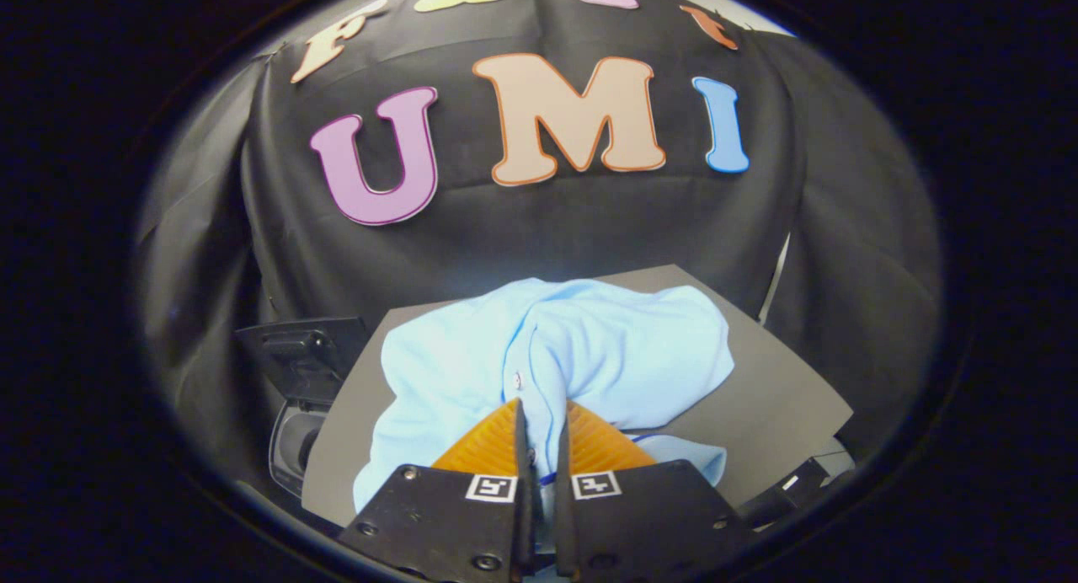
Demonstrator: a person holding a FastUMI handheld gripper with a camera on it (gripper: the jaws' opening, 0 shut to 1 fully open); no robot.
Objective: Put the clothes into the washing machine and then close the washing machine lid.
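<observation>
Item: light blue shirt, crumpled, lying on a grey board in front of the black cloth wall; one fold rises into a ridge that runs straight into the gripper

Gripper: fingers drawn close together, a narrow ridge of the shirt's fabric pinched between them; both appear to press on the cloth

Washing machine: dark body to the left of the board, just beside its edge, lid apparently raised; the opening itself is hard to make out

Step in hand (judged): lifting the shirt clear of the board to carry it left to the machine

Handling notes: keep the pinch firm, since only a thin fold is held and the rest will hang and drag; lift high enough that the trailing hem clears the board's edge and the machine's rim; lower the bulk into the opening before letting go
</observation>
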